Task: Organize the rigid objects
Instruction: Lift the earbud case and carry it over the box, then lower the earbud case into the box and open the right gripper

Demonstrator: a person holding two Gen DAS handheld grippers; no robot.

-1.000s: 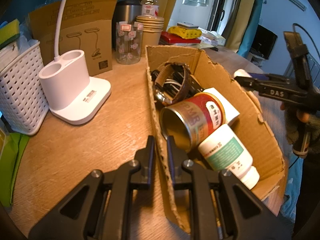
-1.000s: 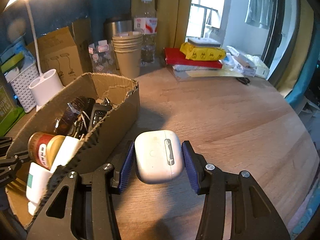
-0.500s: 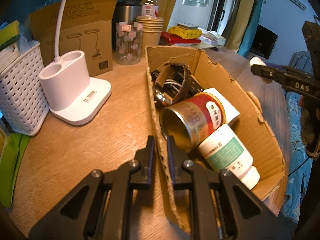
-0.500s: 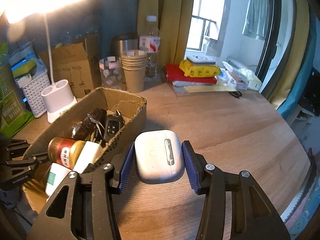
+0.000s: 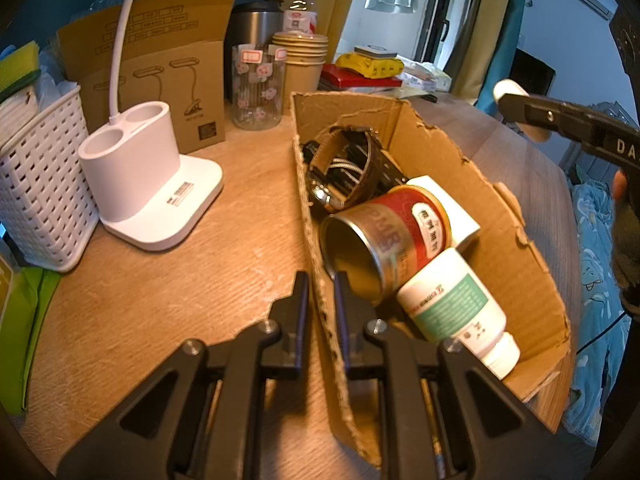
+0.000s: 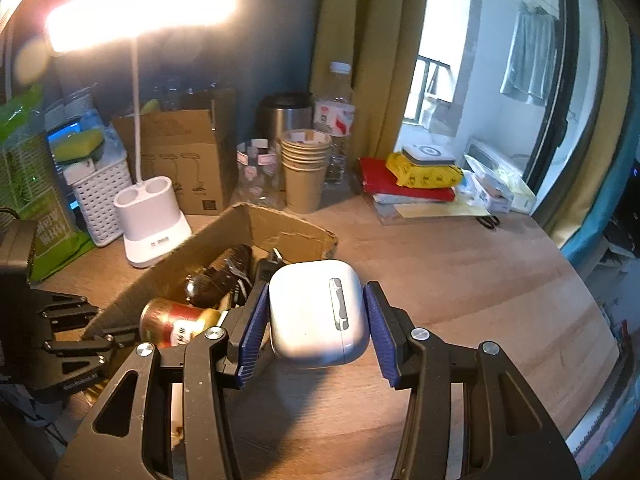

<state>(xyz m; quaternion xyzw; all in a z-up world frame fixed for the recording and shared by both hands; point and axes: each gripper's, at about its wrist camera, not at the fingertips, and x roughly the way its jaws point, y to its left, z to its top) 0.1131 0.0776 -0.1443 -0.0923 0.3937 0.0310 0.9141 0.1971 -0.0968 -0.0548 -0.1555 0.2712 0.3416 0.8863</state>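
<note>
Lamplit and cluttered, the wooden table carried a cardboard box whose near wall the left gripper pinched nearly closed, while the right gripper, at three o'clock of the box, clamped a white earbud case above the tabletop.

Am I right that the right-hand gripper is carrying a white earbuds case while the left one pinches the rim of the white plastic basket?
Not quite. The left gripper pinches the near wall of the cardboard box, not the basket, as the left wrist view shows. The white basket stands untouched off to the side. The right gripper does hold the white earbuds case.
</note>
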